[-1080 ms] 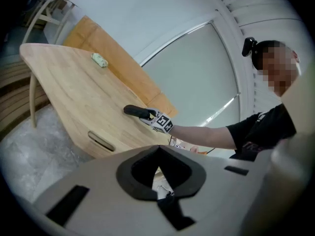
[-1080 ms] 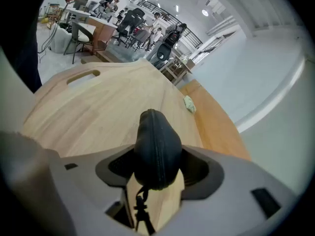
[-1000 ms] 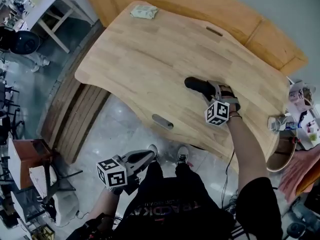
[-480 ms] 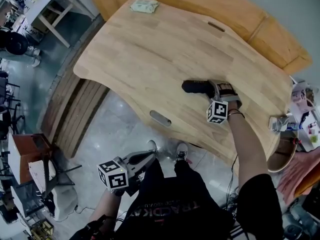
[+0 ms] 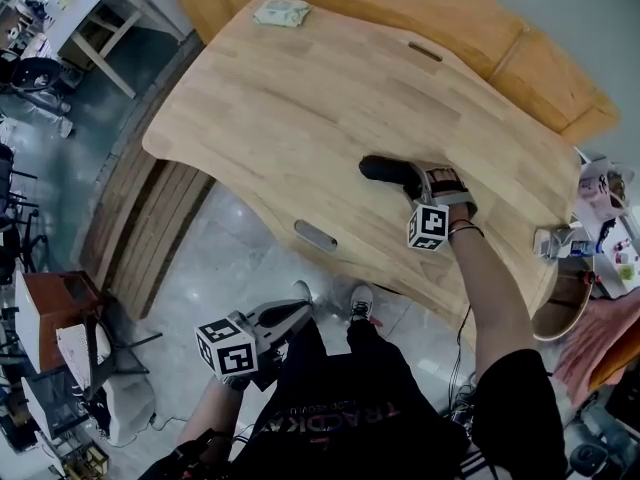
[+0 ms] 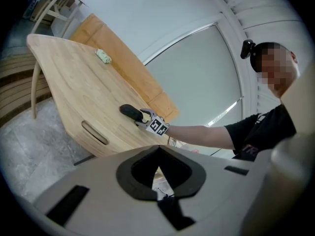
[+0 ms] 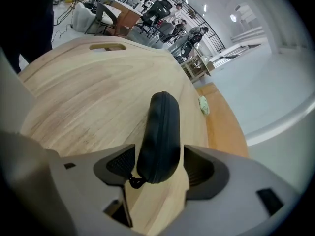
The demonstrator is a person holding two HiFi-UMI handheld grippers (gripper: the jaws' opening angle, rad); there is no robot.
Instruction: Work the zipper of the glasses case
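The black glasses case [image 5: 385,170] lies on the wooden table [image 5: 280,98] near its front right. In the right gripper view the case [image 7: 160,132] stands on edge between the jaws of my right gripper [image 7: 158,165]. The jaws are opening and a thin gap shows at each pad. A small black zipper pull [image 7: 133,182] hangs at the case's near end. In the head view my right gripper [image 5: 420,180] reaches over the case's right end. My left gripper [image 5: 300,313] hangs shut and empty below the table by the person's lap; seen from it [image 6: 158,173], the case [image 6: 130,111] is far off.
A small green packet [image 5: 280,12] lies at the table's far edge. Two slot cut-outs pierce the tabletop, one near the front edge [image 5: 312,236] and one at the back [image 5: 425,52]. Clutter stands beyond the right edge [image 5: 590,228], and chairs and desks at the left.
The right gripper and the case have drifted slightly left and up in the head view. The left gripper has stayed where it was.
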